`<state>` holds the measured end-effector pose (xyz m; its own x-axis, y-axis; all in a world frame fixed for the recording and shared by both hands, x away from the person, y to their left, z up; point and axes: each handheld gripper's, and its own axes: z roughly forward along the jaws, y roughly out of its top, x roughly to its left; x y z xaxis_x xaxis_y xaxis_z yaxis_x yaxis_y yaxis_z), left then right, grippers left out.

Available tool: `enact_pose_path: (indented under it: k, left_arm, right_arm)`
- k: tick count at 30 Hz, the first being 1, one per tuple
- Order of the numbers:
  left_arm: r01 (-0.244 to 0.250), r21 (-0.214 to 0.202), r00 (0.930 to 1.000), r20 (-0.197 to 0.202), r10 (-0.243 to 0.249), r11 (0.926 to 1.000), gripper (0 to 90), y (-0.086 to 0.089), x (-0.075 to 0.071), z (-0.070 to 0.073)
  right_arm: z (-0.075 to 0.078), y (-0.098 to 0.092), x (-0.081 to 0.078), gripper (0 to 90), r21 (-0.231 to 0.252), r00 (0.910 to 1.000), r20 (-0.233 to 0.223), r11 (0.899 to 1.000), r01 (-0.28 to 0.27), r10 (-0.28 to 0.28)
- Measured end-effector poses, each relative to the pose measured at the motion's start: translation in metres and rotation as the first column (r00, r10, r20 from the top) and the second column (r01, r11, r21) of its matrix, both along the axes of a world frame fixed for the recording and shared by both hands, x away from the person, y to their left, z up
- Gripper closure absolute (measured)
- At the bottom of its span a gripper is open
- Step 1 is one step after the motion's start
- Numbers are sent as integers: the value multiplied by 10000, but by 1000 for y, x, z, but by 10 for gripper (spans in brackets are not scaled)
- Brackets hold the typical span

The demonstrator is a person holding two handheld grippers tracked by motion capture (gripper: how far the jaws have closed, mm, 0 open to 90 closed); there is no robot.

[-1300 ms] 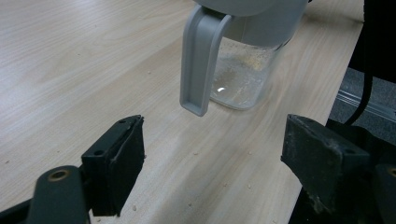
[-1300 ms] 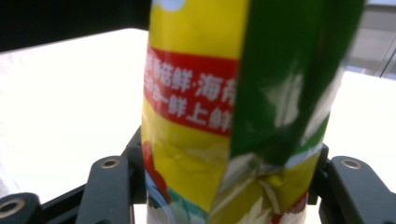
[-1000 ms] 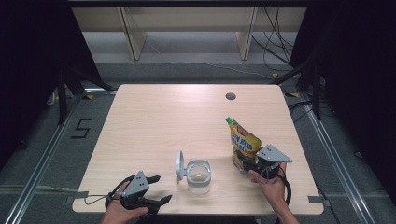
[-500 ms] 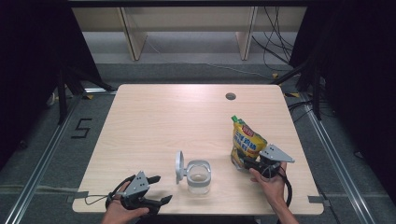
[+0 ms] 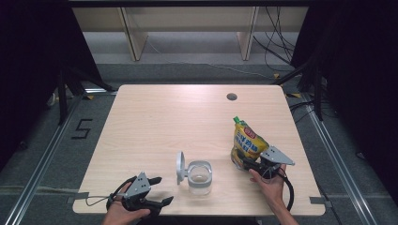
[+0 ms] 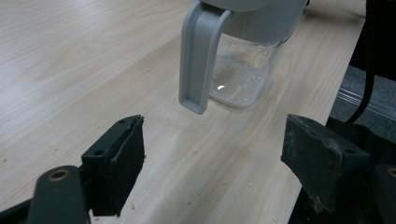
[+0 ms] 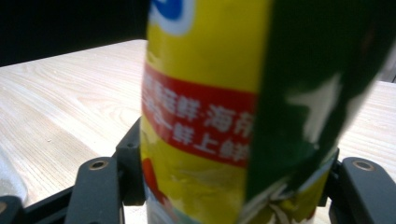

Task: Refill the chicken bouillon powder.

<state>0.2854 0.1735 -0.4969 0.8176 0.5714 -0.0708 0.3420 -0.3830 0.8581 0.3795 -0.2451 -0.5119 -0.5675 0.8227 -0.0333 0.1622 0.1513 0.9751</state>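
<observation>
A yellow pouch (image 5: 248, 140) with a green cap stands tilted at the table's front right. My right gripper (image 5: 244, 161) holds its lower end. In the right gripper view the pouch (image 7: 201, 93) sits between the jaws, and both pads rest against its sides. These jaws have just been opening a little. A clear glass jar (image 5: 199, 176) with its grey lid (image 5: 180, 167) flipped open stands near the front middle. My left gripper (image 5: 163, 190) lies open at the front left, apart from the jar (image 6: 243, 70). The lid (image 6: 198, 56) hangs ahead of the left gripper (image 6: 215, 154).
The wooden table (image 5: 164, 122) has a round cable hole (image 5: 231, 97) at the back right. Crumbs lie on the wood near the jar. Shelf legs and cables stand on the floor behind the table.
The pouch has shifted a little to the right and stands more upright, with the right hand following it. The left gripper and the jar have not moved.
</observation>
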Motion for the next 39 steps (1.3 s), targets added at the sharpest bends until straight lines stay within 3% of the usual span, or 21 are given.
enact_pose_path:
  k: [1, 2, 3, 4, 5, 12, 13, 14, 15, 20, 22, 23, 24, 25, 26, 27, 30, 32, 36, 37, 39]
  left_arm:
    - [-64, -40, 9999, -117, 64, 10000, 207, -1, -1, 0]
    - [7, 224, 9999, -138, -4, 9997, 207, 1, 0, 0]
    - [-13, 192, 9999, -139, 16, 9998, 207, 1, 0, 0]
    - [7, 116, 9999, -159, -5, 9999, 207, 0, 0, 0]
    - [-8, 113, 9999, -155, 10, 9999, 207, 0, 0, 0]
    - [11, 283, 9999, -165, -6, 9996, 207, 1, 0, 0]
    - [-105, -35, 9997, -231, 104, 9999, 207, -1, -1, 0]
    - [48, 110, 10000, -45, -47, 9999, 207, 1, 1, 0]
    - [28, 356, 10000, 13, -29, 9994, 207, 3, 1, 1]
    - [-103, -1, 9997, -229, 103, 9999, 207, 2, 0, 1]
    - [39, 129, 10000, -6, -39, 9999, 207, 3, 1, 1]
    - [46, 133, 10000, -19, -46, 9999, 207, 3, 1, 1]
    - [44, 139, 10000, -15, -44, 9999, 207, 2, 1, 1]
    - [-89, 21, 9997, -214, 90, 10000, 207, 2, -1, 1]
    - [-62, 21, 9998, -207, 62, 10000, 207, 2, -1, 1]
    - [-74, 18, 9998, -205, 74, 10000, 207, 2, -1, 1]
    - [75, 264, 10000, 22, -75, 9996, 207, 3, 1, 1]
    - [-63, -11, 9996, -273, 63, 10000, 207, 2, 0, 0]
    - [-96, -103, 9995, -297, 93, 9999, 207, 1, 0, 0]
    - [-138, -113, 9996, -231, 135, 9998, 207, 1, 0, 0]
    - [2, 58, 10000, -66, -2, 10000, 207, 3, 1, 1]
  right_arm:
    - [-1, 1, 1, 361, 65, 9999, 99, 10000, -18, 17]
    - [-1, 3, -2, 375, 267, 9993, -335, 9995, 180, -171]
    - [-1, 0, 1, 380, -23, 10000, -45, 10000, 47, -47]
    - [-2, 1, 2, 391, 248, 10000, 14, 9997, -74, 73]
    - [-3, 3, 0, 402, 561, 9997, -106, 9982, 213, -207]
    - [-1, 2, 2, 428, 708, 9995, -305, 9974, 102, -81]
    - [2, -1, 1, 433, 599, 9994, -337, 9981, 142, -122]
    - [2, 0, 1, 435, 591, 9998, -186, 9982, 124, -113]
    - [4, 0, 0, 438, 628, 9990, -432, 9980, -47, 74]
    - [17, 8, -10, 443, 11, 9983, -455, 9993, -367, 367]
    - [26, 9, -16, 444, -593, 9991, -131, 9973, -423, 416]
    - [29, 10, -20, 445, -541, 9992, 11, 9977, -399, 400]
    - [33, 9, -21, 445, -866, 9979, 496, 9955, -373, 417]
    - [36, 11, -26, 445, -920, 9984, 280, 9947, -466, 494]
    - [39, 9, -28, 445, -1357, 9953, 804, 9898, -428, 541]
    - [42, 10, -32, 445, -1358, 9961, 659, 9895, -500, 594]
    - [50, 9, -39, 446, -2149, 9905, 1175, 9756, -442, 708]
    - [54, 12, -45, 447, -2566, 9877, 1352, 9656, -416, 785]
    - [58, 15, -52, 447, -2693, 9849, 1451, 9616, -528, 947]
    - [60, 15, -57, 448, -2816, 9828, 1484, 9574, -646, 1100]
    - [61, 17, -61, 448, -3416, 9753, 1793, 9379, -609, 1286]
